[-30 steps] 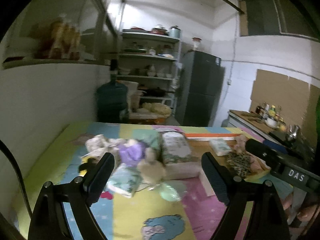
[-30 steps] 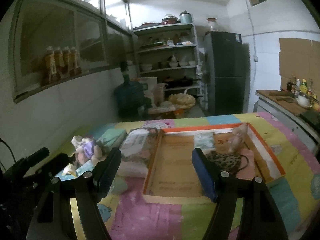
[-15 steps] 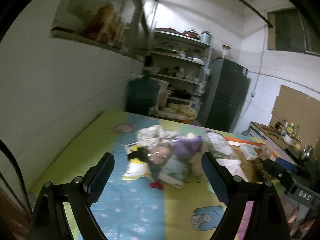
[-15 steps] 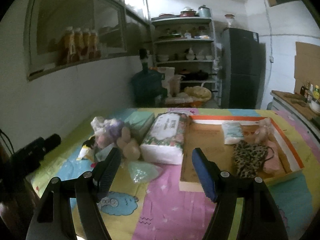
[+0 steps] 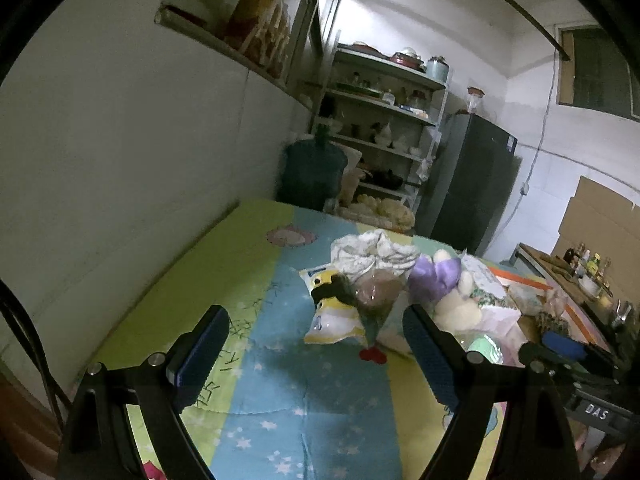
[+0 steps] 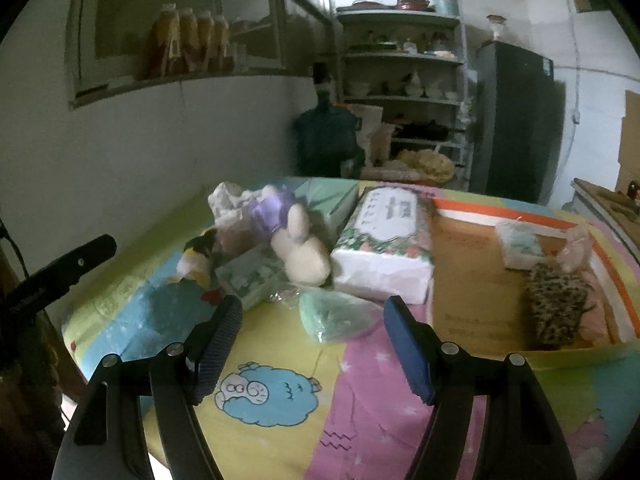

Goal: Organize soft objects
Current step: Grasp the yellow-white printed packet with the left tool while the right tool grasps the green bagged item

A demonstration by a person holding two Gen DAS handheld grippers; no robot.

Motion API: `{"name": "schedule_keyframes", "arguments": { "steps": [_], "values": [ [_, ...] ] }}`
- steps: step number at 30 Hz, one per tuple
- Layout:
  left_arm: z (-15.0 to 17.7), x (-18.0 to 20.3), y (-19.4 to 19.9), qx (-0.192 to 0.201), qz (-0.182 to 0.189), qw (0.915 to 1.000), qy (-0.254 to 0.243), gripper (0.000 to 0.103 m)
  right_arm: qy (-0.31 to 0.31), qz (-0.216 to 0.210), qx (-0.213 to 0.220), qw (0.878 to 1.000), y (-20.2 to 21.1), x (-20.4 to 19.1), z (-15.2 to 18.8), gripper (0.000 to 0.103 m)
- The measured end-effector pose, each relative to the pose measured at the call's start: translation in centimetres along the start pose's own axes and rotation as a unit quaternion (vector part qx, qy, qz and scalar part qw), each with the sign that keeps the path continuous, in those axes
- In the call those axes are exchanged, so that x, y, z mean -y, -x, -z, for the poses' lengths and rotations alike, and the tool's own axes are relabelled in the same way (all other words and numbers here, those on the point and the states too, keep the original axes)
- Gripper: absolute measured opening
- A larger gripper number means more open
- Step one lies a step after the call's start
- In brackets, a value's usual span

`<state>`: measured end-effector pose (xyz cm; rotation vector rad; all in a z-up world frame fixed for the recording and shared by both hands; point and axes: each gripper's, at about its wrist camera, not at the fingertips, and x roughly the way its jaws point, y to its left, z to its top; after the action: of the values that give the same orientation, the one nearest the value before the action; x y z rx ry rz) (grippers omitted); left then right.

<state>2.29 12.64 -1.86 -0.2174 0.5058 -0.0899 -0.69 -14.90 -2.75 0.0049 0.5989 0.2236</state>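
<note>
Both grippers, left (image 5: 316, 354) and right (image 6: 312, 340), we hold spread wide and empty above the mat (image 6: 360, 400). Soft toys (image 6: 288, 232) lie piled ahead; beside them sits the tray (image 6: 472, 280).

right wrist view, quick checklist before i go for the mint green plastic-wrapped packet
1. Right gripper open and empty: ok.
2. Mint green plastic-wrapped packet lying ahead between the fingers' line: ok.
3. Packet free of the white floral tissue pack: cannot tell, edges look close.
4. Bare floor in the orange-rimmed cardboard tray: ok.
5. Left gripper open, empty, aimed at the yellow and black plush: ok.
</note>
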Motion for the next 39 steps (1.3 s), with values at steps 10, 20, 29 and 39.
{"name": "schedule_keyframes", "arguments": {
  "steps": [10, 20, 29, 39],
  "values": [
    [-0.8, 0.5, -4.8, -0.058, 0.008, 0.9983, -0.005, 0.089, -0.001, 0.007, -0.018, 1.0, -2.6, 0.6, -0.1, 0.075],
    [-1.1, 1.1, -12.3, -0.165, -0.015, 0.9862, 0.003, 0.081, -0.007, 0.003, -0.023, 1.0, -3.8, 1.2, -0.6, 0.075],
    [-1.0, 0.5, -13.4, -0.175, 0.013, 0.9843, 0.014, 0.062, 0.008, -0.002, -0.041, 0.999, -5.4, 1.1, -0.5, 0.075],
    [-0.5, -1.1, -12.0, -0.148, 0.04, 0.9872, 0.044, 0.048, 0.017, 0.002, -0.066, 0.998, -6.7, 1.4, 0.0, 0.073]
  ]
}}
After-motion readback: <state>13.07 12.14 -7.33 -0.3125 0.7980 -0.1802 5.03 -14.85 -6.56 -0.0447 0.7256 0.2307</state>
